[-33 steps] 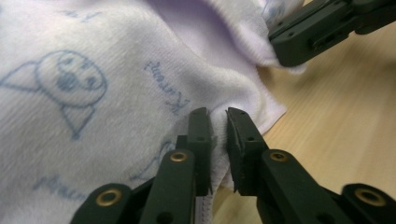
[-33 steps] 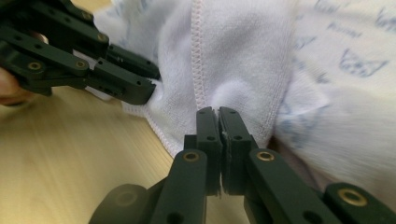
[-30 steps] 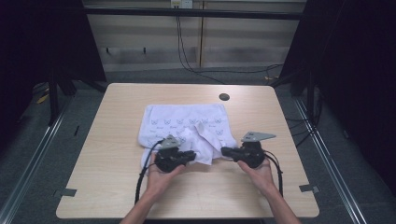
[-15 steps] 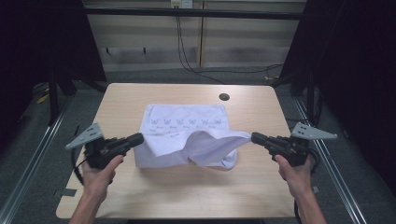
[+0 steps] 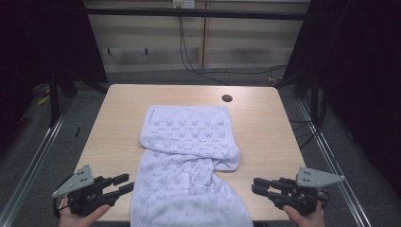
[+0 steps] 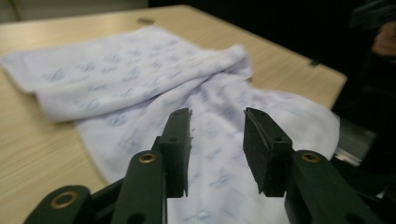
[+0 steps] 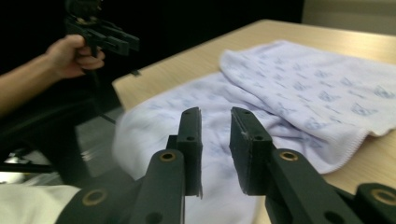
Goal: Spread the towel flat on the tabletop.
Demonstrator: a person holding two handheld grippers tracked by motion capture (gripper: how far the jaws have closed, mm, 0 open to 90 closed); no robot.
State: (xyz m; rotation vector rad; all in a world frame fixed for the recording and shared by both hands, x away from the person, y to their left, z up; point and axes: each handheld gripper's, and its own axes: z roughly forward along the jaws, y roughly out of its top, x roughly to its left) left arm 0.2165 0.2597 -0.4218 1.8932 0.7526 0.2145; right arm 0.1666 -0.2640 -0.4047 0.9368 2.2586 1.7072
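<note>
A white towel [image 5: 189,142] printed with small butterflies lies lengthwise on the wooden table [image 5: 118,123]. Its far half is folded flat and its near end hangs over the front edge. My left gripper [image 5: 125,183] hovers at the front left, its tips just beside the towel's edge. My right gripper [image 5: 256,186] is at the front right, clear of the cloth. Both have just been opening and nothing sits between their jaws. In the left gripper view the open jaws [image 6: 217,114] look over the towel [image 6: 116,70]. In the right gripper view the open jaws [image 7: 215,112] face the towel [image 7: 303,79] and the left gripper [image 7: 100,32] beyond.
A dark round hole [image 5: 227,98] sits near the table's far edge. Metal floor rails [image 5: 33,161] run along both sides, and cables [image 5: 189,52] hang against the back wall. Bare wood lies to the left and right of the towel.
Both grippers let go of the towel they held stretched between them. The cloth dropped onto the table and over its front edge. Both hands drew back toward the near edge.
</note>
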